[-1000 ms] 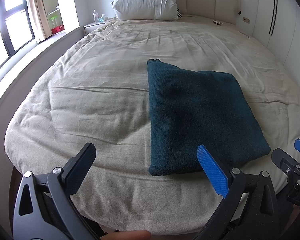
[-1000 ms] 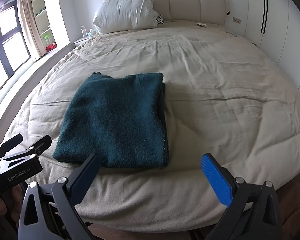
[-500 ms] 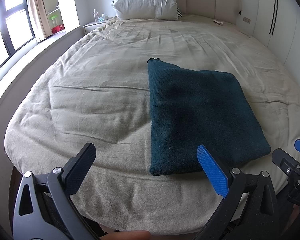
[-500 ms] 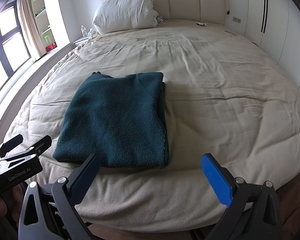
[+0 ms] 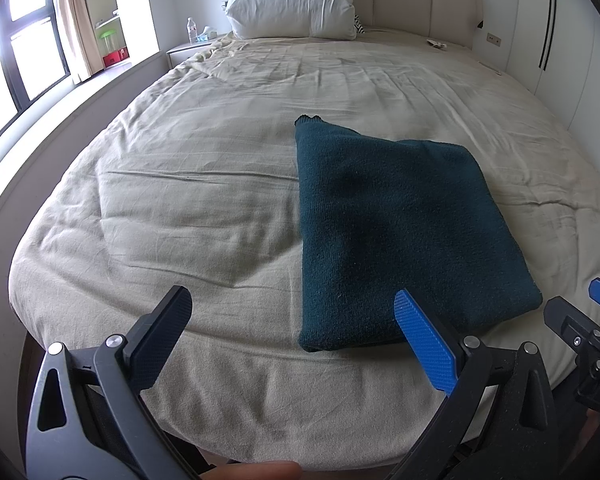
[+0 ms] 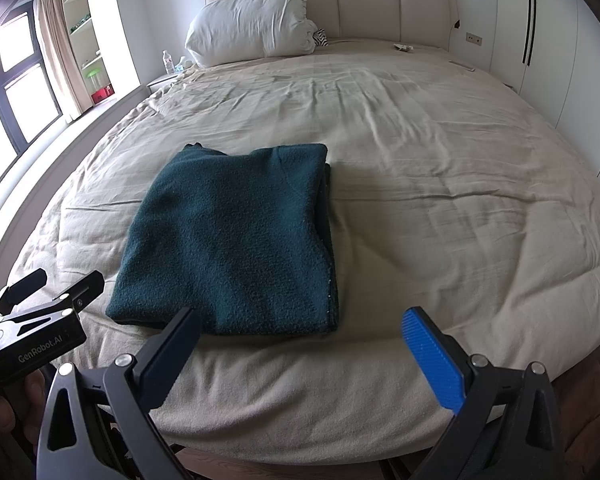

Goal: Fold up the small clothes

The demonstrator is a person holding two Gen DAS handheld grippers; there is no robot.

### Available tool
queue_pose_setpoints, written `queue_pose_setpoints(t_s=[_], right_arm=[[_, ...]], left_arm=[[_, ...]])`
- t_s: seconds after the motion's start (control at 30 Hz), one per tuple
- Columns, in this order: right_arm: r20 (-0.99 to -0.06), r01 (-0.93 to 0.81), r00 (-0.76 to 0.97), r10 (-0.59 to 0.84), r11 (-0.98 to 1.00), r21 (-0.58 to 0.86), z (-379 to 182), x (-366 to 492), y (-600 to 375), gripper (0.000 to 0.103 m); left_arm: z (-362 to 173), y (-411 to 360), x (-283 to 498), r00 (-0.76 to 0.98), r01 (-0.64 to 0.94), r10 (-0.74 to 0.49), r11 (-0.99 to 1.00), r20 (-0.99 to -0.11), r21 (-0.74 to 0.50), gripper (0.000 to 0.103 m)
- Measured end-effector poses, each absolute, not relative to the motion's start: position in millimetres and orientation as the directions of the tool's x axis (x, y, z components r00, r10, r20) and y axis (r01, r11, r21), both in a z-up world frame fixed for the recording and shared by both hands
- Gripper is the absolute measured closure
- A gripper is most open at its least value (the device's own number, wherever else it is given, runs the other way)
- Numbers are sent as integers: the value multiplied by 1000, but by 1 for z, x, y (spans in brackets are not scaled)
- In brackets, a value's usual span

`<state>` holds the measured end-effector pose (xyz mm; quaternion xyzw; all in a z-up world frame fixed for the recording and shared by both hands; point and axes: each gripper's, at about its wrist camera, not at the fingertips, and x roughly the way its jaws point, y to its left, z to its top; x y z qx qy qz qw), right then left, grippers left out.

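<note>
On the far left there is a window (image 5: 20, 52) with a curtain (image 5: 74, 12) beside it, and then a small nightstand (image 5: 186, 49) that carries a water bottle (image 5: 191, 30). A white pillow (image 5: 294, 0) leans on the padded headboard (image 5: 424, 4) at the far end of the bed (image 5: 180, 184), which is covered with a wrinkled beige sheet.

The left gripper (image 5: 296, 332) hangs over the near edge of the bed. Its jaws stand wide apart and hold nothing; one finger is black and the other is blue. A fingertip of the person shows at the bottom edge of the left wrist view.

The dark green sweater (image 6: 236, 236) lies folded into a flat rectangle on the sheet, near the foot of the bed and a little to the left of the middle. Its stacked layers show along the right edge.

The right gripper (image 6: 304, 346) is just beside the left one, also over the near edge. Its jaws are wide apart too and touch nothing. Neither gripper touches the sweater.

On the right, white wardrobe doors (image 6: 548, 28) stand along the wall.
</note>
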<state>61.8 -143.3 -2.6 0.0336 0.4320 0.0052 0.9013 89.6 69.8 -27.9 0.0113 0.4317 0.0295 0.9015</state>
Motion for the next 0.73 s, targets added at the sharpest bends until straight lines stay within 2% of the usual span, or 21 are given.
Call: queue_pose_setpoints(t_s=[0.73], right_arm=[[-783,21,621,42,997,71,-6,57,-141,0]], left_arm=[[-34,73,87,623,-37,52,999,-781,38,0]])
